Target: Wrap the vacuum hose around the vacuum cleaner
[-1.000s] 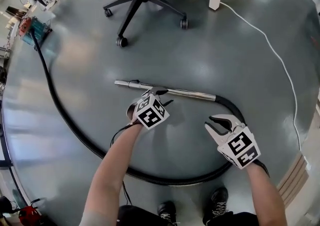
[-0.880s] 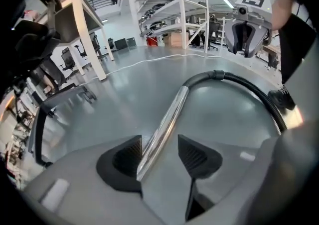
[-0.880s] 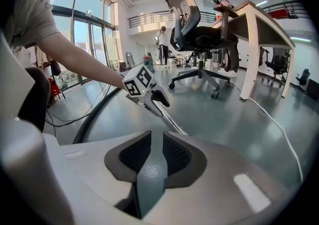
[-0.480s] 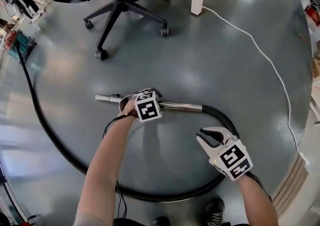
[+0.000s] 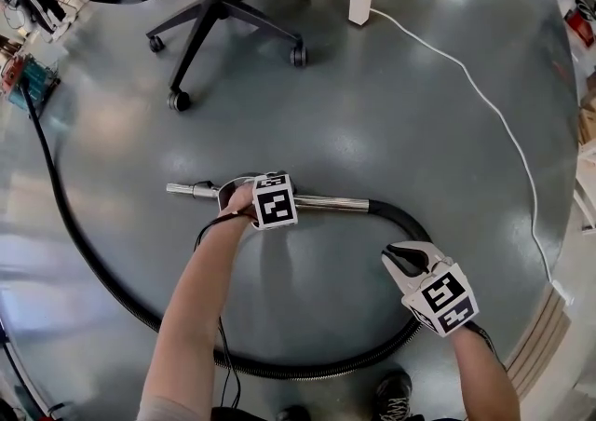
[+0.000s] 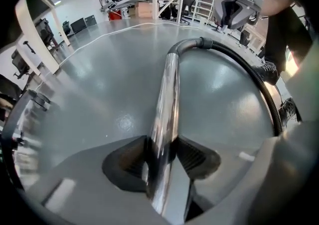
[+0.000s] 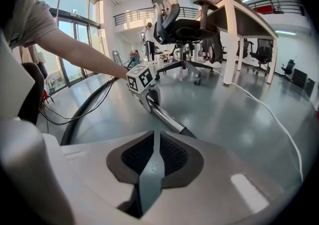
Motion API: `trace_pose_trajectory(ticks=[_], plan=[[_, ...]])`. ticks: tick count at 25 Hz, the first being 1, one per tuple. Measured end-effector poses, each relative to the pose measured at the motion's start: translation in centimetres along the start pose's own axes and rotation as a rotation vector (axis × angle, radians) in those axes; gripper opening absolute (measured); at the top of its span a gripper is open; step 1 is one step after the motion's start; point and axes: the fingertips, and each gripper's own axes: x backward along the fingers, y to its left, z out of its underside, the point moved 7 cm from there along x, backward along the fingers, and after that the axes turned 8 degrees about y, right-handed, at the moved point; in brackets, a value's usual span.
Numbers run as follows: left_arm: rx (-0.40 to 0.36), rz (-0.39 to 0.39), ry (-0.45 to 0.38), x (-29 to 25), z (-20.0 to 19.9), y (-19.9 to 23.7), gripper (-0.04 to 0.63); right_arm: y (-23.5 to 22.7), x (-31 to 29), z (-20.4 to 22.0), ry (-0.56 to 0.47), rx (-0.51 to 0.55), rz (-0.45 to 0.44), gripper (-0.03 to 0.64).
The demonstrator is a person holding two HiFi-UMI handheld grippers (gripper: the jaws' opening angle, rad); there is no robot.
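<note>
My left gripper (image 6: 160, 153) points down at the floor (image 5: 372, 112) and is clamped on the wand (image 5: 326, 202), with both pads pressed against the shiny tube a little way in from its free end. The wand lies flat. At its far end it joins the black hose (image 6: 249, 72), which loops past my feet and runs off toward a teal thing (image 5: 26, 79) at the top left. That may be the cleaner, though it is too small to tell.

My right gripper (image 7: 155, 144) hovers just beside the bend where wand meets hose, apart from both. Its jaws have just been closing and are down to a slit with nothing between them.

I judge this to be the opening step: I have the wand end in hand, and no wrapping has been done (the whole hose lies slack on the floor).

Next I would lift the wand clear. The right gripper must widen again before it can take the hose near the bend. After that I can gather the loop and carry it toward the cleaner, minding the chair (image 5: 214, 9) and the white cable (image 5: 484, 102) near the route.
</note>
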Motion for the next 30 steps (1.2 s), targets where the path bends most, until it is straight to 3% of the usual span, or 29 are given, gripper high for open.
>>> trace_pose_trajectory(ticks=[5,14,20,30], plan=[[-0.019,-0.058,0.021,0.9,0.3,-1.1,0.181,-0.8,1.2,0.9,0.011,-0.003,0.024,0.060],[0.119,-0.179,-0.014,9.0,3.8,-3.4,0.181,0.1,3.7,-1.8,0.002,0.003,-0.004,0.071],[0.240,-0.259,-0.022,20.1,6.2,-6.9,0.180,2.3,9.7,-8.7,-0.046,0.014,-0.044,0.069],[0.496,-0.409,0.003,42.0,11.4,-15.1,0.176,10.2,22.9,-23.2,-0.094,0.061,-0.165,0.069]])
